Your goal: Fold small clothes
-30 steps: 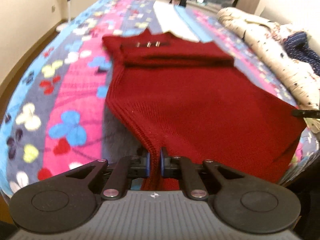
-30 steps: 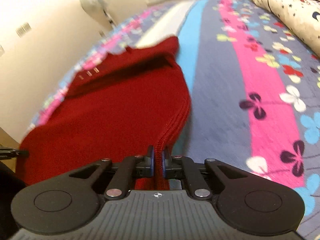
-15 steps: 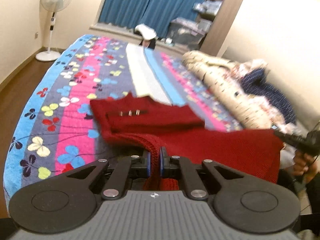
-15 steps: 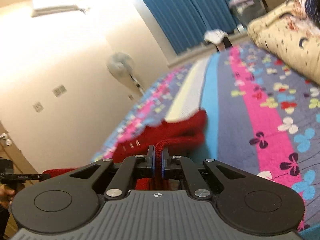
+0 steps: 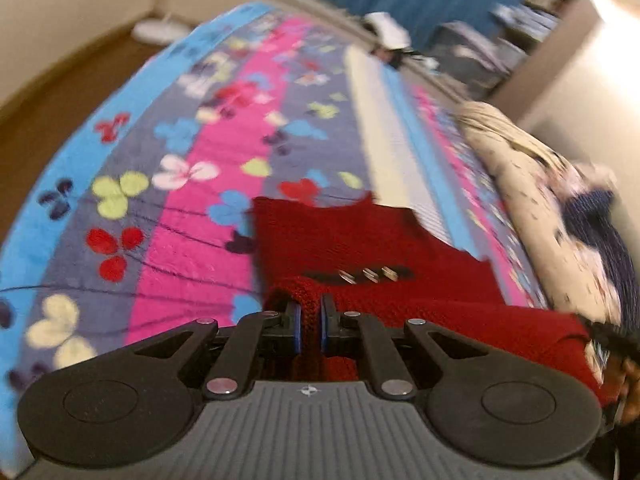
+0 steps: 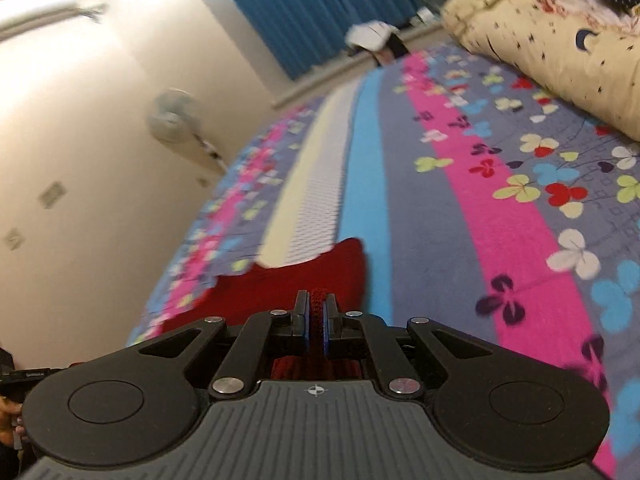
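A dark red knitted garment [image 5: 344,236] with three small metal buttons [image 5: 368,274] lies on a flowered bedspread [image 5: 192,200]. My left gripper [image 5: 308,312] is shut on its ribbed hem, which is lifted and folded toward the button end. My right gripper [image 6: 316,312] is shut on the hem's other corner; the red garment [image 6: 304,276] shows just beyond it, its far end lying flat on the bedspread [image 6: 500,220]. The lower part of the garment is hidden under both grippers.
A rolled cream quilt [image 5: 532,200] with a dark blue cloth lies along the bed's right side, also seen in the right wrist view [image 6: 560,48]. A standing fan [image 6: 176,116] is by the left wall. Blue curtains [image 6: 312,4] and shelves stand beyond the bed.
Both grippers have lifted the hem and carried it forward over the garment toward the button end. The red body that was spread out a second ago is now mostly doubled under the hem.
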A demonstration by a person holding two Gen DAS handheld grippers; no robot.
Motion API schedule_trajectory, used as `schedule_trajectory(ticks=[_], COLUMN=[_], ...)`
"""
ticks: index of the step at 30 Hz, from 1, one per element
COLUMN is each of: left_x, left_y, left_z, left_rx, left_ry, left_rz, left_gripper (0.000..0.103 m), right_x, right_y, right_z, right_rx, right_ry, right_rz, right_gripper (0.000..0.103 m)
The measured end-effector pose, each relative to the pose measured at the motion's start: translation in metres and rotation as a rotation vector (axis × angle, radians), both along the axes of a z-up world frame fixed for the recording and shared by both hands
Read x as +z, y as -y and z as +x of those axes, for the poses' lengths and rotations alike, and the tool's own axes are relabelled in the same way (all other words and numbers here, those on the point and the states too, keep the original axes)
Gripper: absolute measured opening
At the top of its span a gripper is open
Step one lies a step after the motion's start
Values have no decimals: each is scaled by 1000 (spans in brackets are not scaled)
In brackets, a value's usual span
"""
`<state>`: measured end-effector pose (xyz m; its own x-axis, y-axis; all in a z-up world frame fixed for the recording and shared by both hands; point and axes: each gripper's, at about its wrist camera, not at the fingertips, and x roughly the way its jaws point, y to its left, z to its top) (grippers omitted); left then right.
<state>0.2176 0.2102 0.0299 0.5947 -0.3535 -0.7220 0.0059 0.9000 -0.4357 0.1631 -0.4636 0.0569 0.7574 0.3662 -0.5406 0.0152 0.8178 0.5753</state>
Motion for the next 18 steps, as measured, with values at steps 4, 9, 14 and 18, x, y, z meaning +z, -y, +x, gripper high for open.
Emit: schedule_trajectory(ticks=[4,9,14,18], left_x=[-33,-32,-25,-11], left_y=[6,4,-14,-34], left_z=[35,40,26,9], left_rx=[36,44,76,143], left_ry=[-128,-112,-97,-31], left_rz=[30,5,-69,-70], left_gripper=[10,13,26,34], right_x=[-55,-67,-70,-59], right_y=[-21,-29,-10,13], right_z=[45,61,55,40], right_rx=[-37,-115,-253,-281], right_ry=[-124,-170,-193,-141], right_rz=[-78,-93,-47,-40], right_gripper=[6,10,10,10])
